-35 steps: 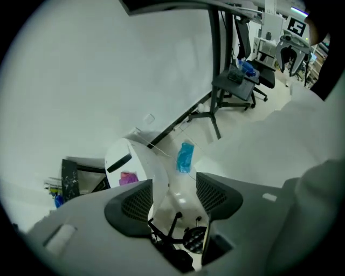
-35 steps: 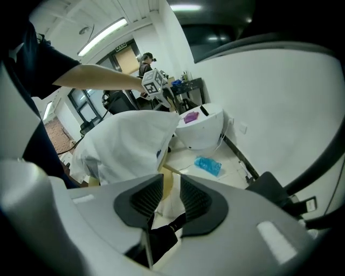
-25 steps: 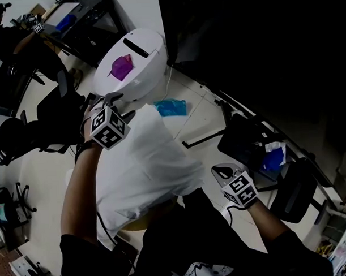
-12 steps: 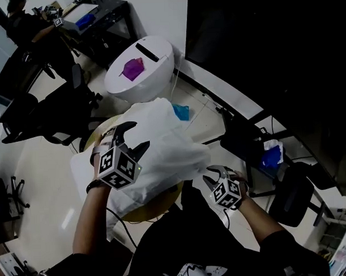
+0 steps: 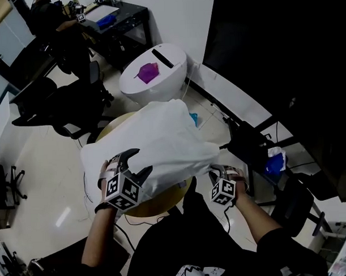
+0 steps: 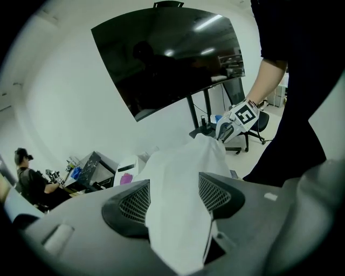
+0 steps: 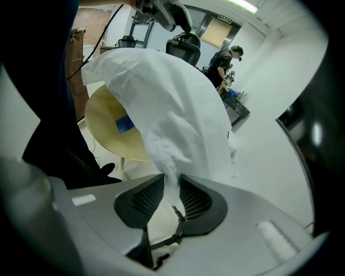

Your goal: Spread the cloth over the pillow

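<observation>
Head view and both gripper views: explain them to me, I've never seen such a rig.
No robot here: a person holds a two-jaw gripper in each hand. The head view comes from a camera on the person's head, looking down; each gripper view looks along that gripper's own jaws. Below is a round pale table, mostly under a white cloth. The left gripper grips one edge of it; the right gripper, whose jaws have just been closing, pinches another.

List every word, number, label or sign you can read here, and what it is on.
Nothing reads as text.
Left gripper cube: square black-and-white marker, no words.
Right gripper cube: the same.
Sign near the ceiling: too blurred to read.
</observation>
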`<state>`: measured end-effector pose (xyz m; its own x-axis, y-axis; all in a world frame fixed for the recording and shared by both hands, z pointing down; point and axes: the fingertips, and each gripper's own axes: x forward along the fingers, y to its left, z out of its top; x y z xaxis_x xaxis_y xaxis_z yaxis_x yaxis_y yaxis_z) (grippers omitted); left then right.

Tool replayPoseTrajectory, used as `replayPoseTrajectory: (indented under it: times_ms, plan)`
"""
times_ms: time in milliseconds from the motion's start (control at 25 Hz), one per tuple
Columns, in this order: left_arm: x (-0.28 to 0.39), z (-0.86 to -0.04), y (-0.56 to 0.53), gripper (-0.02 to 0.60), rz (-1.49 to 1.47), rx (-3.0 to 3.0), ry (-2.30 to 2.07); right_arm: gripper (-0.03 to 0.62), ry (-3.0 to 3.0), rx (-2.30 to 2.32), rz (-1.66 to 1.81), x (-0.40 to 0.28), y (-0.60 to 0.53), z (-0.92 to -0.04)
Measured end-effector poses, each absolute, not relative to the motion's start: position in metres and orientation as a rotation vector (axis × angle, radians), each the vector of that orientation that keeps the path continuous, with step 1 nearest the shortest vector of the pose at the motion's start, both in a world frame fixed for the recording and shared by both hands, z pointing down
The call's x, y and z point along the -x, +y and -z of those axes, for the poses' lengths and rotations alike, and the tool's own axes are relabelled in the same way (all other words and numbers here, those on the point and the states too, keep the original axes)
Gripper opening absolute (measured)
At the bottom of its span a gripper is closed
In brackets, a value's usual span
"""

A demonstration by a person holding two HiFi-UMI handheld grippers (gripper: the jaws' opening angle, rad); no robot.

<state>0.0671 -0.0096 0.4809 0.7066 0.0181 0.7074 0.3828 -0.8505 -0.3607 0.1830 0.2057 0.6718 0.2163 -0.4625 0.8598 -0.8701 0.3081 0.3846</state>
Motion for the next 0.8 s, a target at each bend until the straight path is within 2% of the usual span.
replayPoseTrajectory:
  times_ms: [80, 200, 560, 800]
  plan:
    - [-0.053, -0.482, -0.011, 0.275, 1.006, 2.430, -0.276, 0.050, -1.404, -1.331, -0.434, -0.185, 0.207, -0.671]
    - [-0.028, -0.488, -0.012, 0.275, 1.029, 2.429, -0.260, 0.017, -1.380, -1.320, -0.433, -0.179, 0.217, -0.666]
    - [0.044, -0.527, -0.004, 0.275, 1.196, 2.485, -0.316, 0.014, -1.332, -1.251, -0.426, -0.172, 0.241, -0.632]
    - [0.064, -0.559, -0.003, 0.275, 1.293, 2.496, -0.335, 0.013, -1.341, -1.197, -0.488, -0.168, 0.244, -0.656]
